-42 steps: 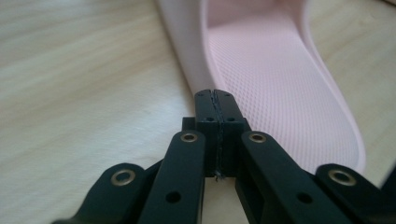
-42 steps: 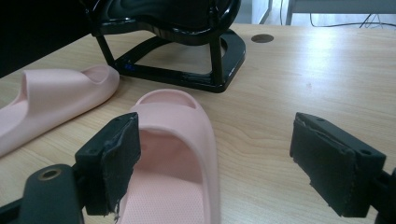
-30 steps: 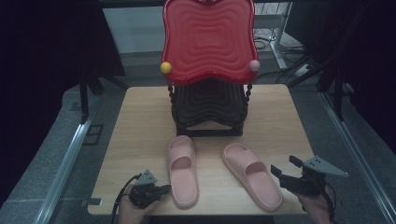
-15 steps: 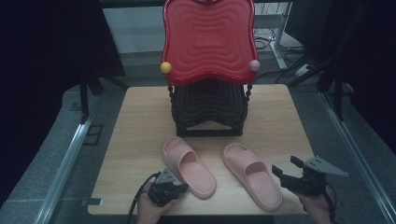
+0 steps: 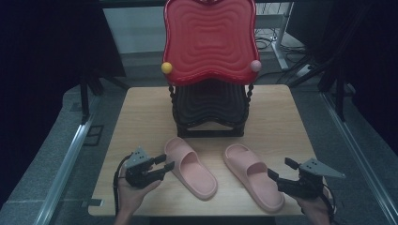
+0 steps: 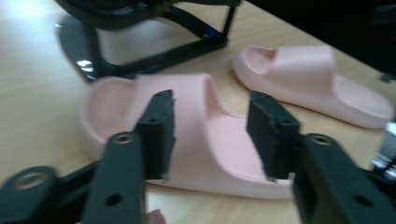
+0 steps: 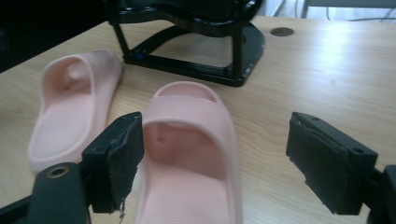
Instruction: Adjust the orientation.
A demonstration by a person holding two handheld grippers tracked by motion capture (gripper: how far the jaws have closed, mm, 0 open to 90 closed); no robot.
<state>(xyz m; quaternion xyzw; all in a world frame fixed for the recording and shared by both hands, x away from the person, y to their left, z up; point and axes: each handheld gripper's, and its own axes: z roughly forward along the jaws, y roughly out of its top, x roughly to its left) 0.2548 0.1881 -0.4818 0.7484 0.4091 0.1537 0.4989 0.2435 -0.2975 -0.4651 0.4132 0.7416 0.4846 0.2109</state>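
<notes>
Two pink moulded-foam slide sandals lie on a pale wooden table (image 5: 141,112) before a black-and-red shoe rack (image 5: 209,70).
Left gripper (image 5: 165,165) — jaws just opening, empty — beside the left sandal (image 5: 190,166); right gripper (image 5: 280,169) wide open, empty, by the right sandal (image 5: 253,176). Likely light, soft, bendy — best pinched at a side wall or strap.

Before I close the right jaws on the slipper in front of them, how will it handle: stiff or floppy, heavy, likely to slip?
The right slipper looks like thick moulded foam, so it is probably light and only slightly bendy. Its smooth, rounded strap may squash under the pads and slide a little. Lying flat on the wooden table, it should skid rather than tip if pushed.
</notes>
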